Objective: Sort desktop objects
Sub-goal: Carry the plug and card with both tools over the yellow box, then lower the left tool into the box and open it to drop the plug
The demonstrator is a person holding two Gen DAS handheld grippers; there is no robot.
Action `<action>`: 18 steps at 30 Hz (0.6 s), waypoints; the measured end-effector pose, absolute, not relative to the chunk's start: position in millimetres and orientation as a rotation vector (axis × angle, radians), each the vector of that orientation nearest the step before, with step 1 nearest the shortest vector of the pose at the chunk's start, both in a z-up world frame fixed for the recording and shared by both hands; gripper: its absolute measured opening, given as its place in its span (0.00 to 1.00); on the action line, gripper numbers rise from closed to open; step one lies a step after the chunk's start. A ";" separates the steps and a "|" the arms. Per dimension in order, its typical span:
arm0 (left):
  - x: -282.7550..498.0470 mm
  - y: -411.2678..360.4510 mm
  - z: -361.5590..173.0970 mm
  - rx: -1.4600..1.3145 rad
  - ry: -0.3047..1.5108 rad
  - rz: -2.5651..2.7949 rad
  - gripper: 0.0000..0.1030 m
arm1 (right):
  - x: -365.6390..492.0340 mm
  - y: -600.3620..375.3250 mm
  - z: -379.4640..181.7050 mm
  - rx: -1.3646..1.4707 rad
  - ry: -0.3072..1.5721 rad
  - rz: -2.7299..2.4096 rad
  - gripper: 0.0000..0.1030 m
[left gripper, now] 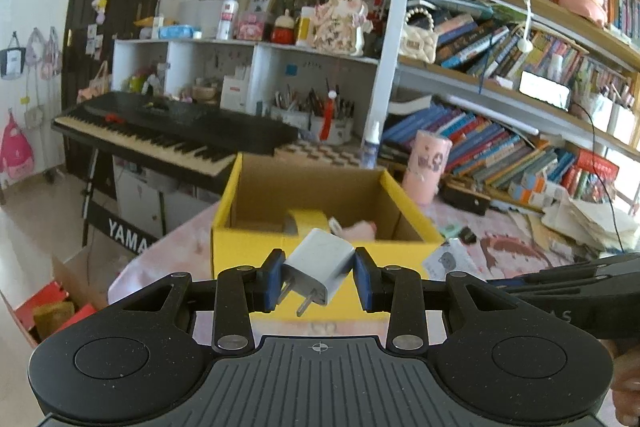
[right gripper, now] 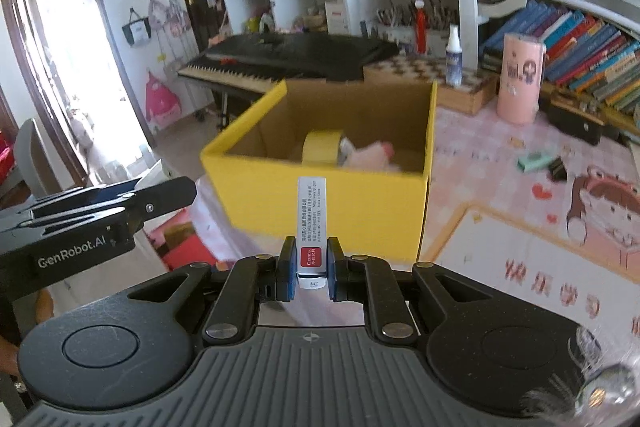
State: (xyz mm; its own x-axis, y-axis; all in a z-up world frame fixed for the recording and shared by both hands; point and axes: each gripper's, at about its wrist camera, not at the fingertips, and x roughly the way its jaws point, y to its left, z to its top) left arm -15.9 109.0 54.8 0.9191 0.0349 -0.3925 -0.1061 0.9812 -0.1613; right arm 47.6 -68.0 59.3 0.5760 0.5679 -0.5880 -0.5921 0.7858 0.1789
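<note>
Fingers of the left gripper (left gripper: 319,279) clamp a white plug charger (left gripper: 320,269) tilted between the blue pads, its two prongs pointing down toward the camera, while the right gripper (right gripper: 311,275) pinches the red-labelled lower end of a slim silver stick (right gripper: 311,227) that stands upright above its fingers. Just beyond both sets of fingers sits an open yellow box (right gripper: 332,195) on the pink-patterned counter (right gripper: 500,227), with a yellow tape roll (right gripper: 320,146) and a pale pink item (right gripper: 372,157) inside.
</note>
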 end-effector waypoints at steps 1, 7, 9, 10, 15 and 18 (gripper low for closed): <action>-9.4 110.0 56.3 -0.184 0.393 0.081 0.34 | 54.5 -67.2 61.9 -0.039 0.667 0.682 0.13; 29.0 110.8 65.0 -0.179 0.361 0.116 0.34 | 95.2 -65.4 72.0 -0.033 0.637 0.697 0.13; 44.2 111.6 66.4 -0.171 0.359 0.127 0.34 | 109.6 -64.1 74.0 -0.033 0.631 0.707 0.13; 50.7 111.7 66.0 -0.168 0.360 0.133 0.34 | 117.4 -63.2 74.7 -0.037 0.627 0.714 0.13; 86.8 111.7 58.0 -0.153 0.387 0.168 0.34 | 149.0 -58.9 75.3 -0.055 0.618 0.749 0.13; 104.3 111.0 48.8 -0.136 0.422 0.184 0.34 | 164.3 -56.4 74.9 -0.069 0.611 0.765 0.13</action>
State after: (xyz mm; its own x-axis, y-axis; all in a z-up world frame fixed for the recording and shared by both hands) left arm 104.3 111.0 48.8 0.8963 0.1485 -0.4178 -0.2047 0.9744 -0.0928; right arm 164.3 -56.4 74.9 0.5582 0.6284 -0.5418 -0.6672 0.7281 0.1571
